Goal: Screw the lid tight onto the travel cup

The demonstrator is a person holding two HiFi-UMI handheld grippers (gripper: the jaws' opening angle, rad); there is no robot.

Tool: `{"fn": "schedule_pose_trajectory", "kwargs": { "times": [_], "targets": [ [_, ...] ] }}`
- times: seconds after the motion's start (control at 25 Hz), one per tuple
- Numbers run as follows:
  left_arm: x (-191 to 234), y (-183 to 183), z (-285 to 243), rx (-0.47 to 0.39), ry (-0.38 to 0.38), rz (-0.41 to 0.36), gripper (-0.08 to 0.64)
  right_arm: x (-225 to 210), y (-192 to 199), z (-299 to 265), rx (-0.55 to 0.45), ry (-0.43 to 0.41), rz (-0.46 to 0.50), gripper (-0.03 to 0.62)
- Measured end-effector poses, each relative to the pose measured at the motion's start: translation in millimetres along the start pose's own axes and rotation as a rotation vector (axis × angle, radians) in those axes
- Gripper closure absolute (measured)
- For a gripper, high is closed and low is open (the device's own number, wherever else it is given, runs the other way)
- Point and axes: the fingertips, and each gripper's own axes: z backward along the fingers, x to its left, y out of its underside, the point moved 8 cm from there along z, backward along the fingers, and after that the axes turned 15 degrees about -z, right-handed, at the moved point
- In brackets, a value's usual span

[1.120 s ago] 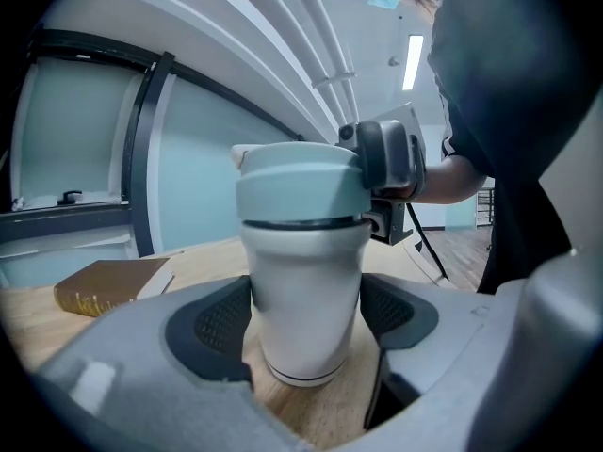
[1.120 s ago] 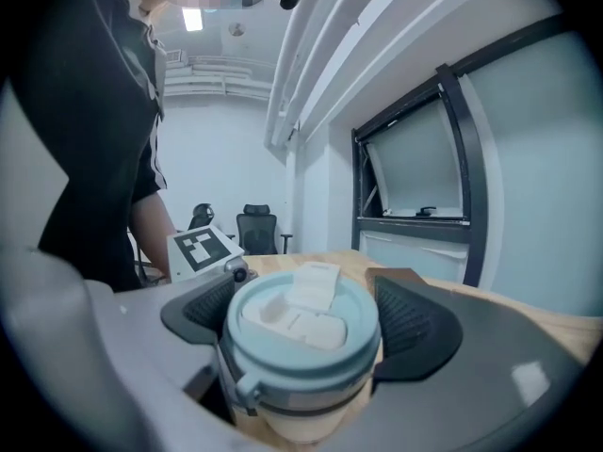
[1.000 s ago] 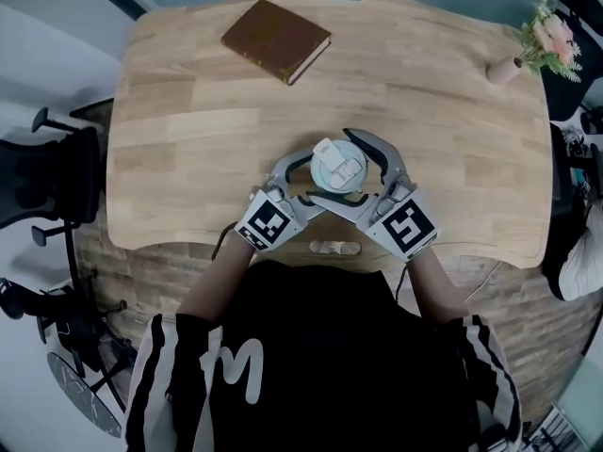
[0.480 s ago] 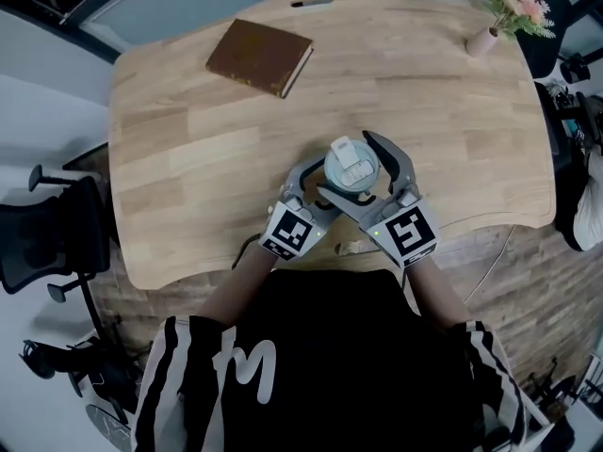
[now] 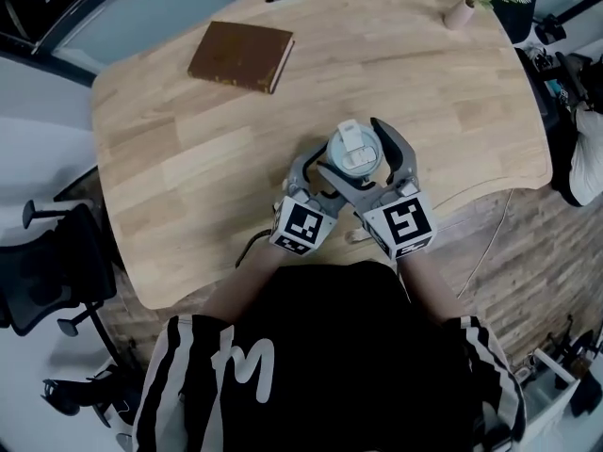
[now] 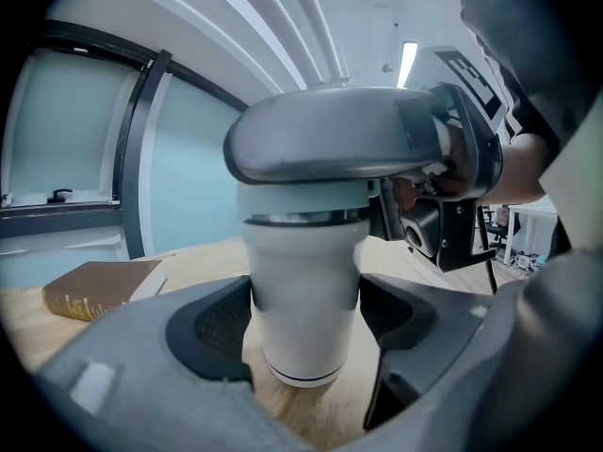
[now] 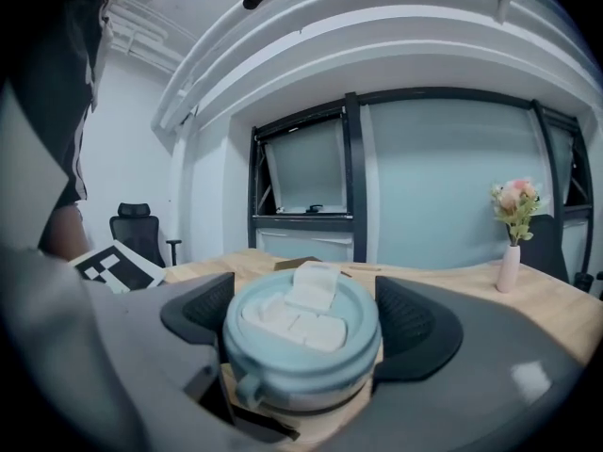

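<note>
In the head view, a travel cup (image 5: 353, 171) is seen upright near the front edge of a wooden table (image 5: 188, 158), with its pale blue lid (image 5: 350, 144) seated on top. The cup is flanked by the left gripper (image 5: 325, 172) and the right gripper (image 5: 356, 151), whose jaws cross over one another around it. From this angle it can hardly be judged where each pad touches. A brown book (image 5: 240, 56) is seen well apart towards the far left of the table, and a small vase (image 5: 460, 12) of flowers at the far right corner.

In the left gripper view, the white body of the cup is shown between the two jaws, which are opened only to its width. Both dark pads (image 6: 219, 320) are pressed against its sides, below the lid. One jaw of the right gripper is laid across the lid's rim above.

In the right gripper view, the lid is held between the jaws at rim height. The pads (image 7: 419, 332) are set against its opposite sides, so the lid is clamped. The cup is stood on the table beneath.
</note>
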Motion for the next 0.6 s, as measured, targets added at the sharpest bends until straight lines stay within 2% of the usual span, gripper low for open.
{"fn": "schedule_pose_trajectory", "kwargs": {
  "times": [0.6],
  "targets": [
    [2.3, 1.7, 0.7, -0.023, 0.047, -0.028, 0.201, 8.4, 6.6, 0.4, -0.096, 0.303, -0.090, 0.133]
  ]
}}
